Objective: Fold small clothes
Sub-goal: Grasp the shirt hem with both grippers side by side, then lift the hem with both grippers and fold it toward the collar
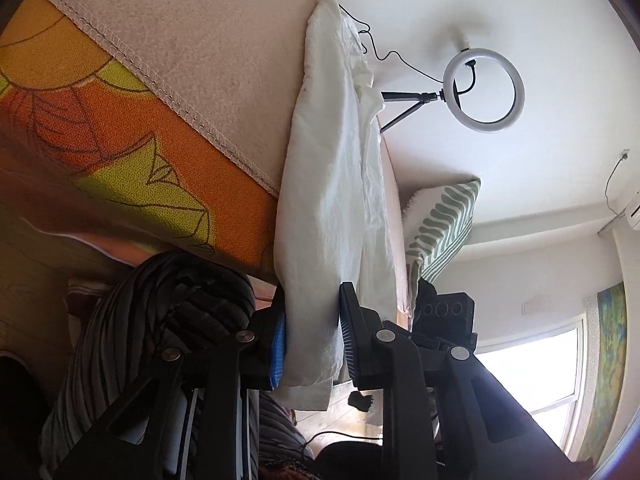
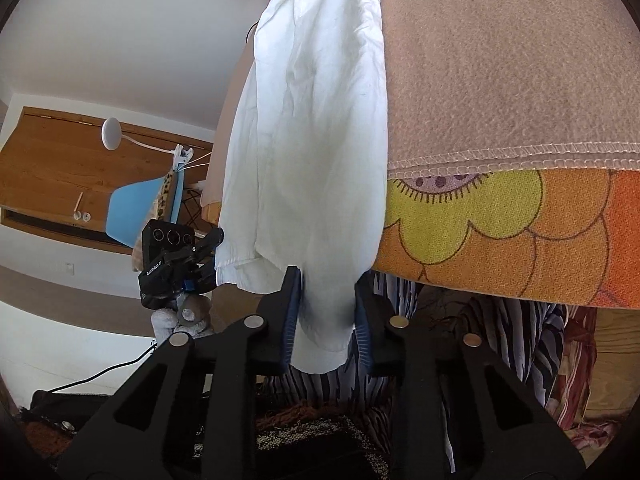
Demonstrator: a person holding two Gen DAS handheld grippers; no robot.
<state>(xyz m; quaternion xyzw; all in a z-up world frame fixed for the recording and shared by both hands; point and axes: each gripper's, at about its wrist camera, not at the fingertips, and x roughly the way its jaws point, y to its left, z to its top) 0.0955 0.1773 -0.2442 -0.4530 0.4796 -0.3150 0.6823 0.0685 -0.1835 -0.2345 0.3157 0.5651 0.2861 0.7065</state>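
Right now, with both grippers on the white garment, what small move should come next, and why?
Probably lift both ends together and carry them across for a fold. The left gripper and right gripper each pinch a hanging end of the white garment, which is draped over the edge of the beige blanket, so both ends look secured and ready to move.

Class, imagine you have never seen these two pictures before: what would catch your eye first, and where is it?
First, the white garment, hanging as a long strip down the middle of both views, its lower edge pinched by the left tool and the right tool. Next, the orange and yellow flowered cover beside it, under a beige blanket. In the left view a ring light stands out against the white wall.
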